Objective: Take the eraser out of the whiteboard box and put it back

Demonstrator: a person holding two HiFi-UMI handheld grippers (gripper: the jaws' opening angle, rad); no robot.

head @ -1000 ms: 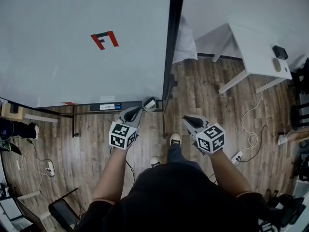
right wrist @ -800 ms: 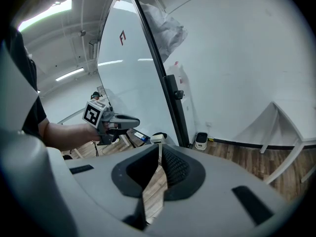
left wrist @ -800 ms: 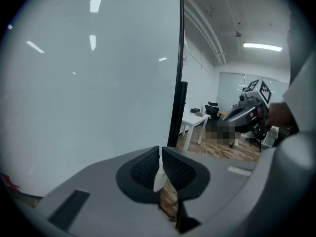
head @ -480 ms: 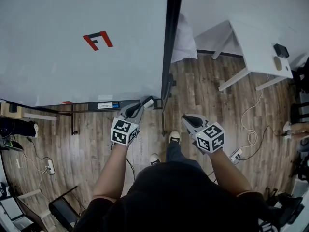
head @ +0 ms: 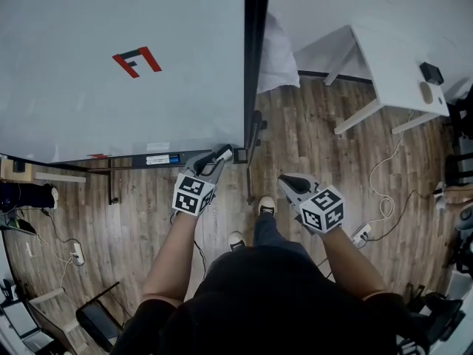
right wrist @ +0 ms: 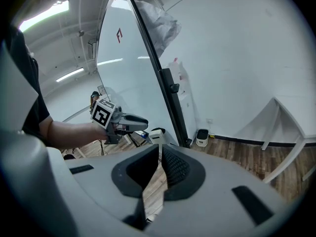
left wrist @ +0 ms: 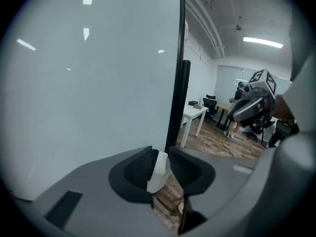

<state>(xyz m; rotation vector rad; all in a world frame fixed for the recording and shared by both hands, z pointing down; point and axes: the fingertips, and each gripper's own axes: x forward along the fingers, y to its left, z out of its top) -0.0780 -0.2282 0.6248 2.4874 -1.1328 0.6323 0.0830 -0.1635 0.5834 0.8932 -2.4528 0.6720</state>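
Head view, L to R. One whiteboard (head: pixel 111 102) over the left half, w/ one red mark (head: pixel 137 61) toward its upper left. One dark whiteboard box (head: pixel 159 159) along the board's bottom edge. Then left gripper (head: pixel 216 159) at the box's right end, by the board's bottom-right corner, jaws just opened and now apart. One white eraser (left wrist: pixel 159 171) between them. In left gripper view, leaning on the left pad (left wrist: pixel 138 169) w/ a gap to the right one lower down, so prob. not clamped. Position: right end of the box, just beside the black frame post (head: pixel 255 50). Seated in the box or just above it: can't tell.

Two shoes (head: pixel 267 211) below, between the grippers. Then right gripper (head: pixel 287 181), well apart from the board over wood floor (head: pixel 310 124), jaws together at the tips, nothing between. One white desk (head: pixel 399 72) at far right, two small items (head: pixel 427 80) near its right edge.

Handling, by the look of it: eraser small, thin, light, stiff body, maybe a softer wiping face. Not fragile, not esp. slippery. Best taken mid-length, pads on the two broad flat faces, light squeeze only. Nipped at a corner, likely to pivot or tip.

Count: 1 eraser, 1 box, 1 board, 2 grippers, 1 desk.
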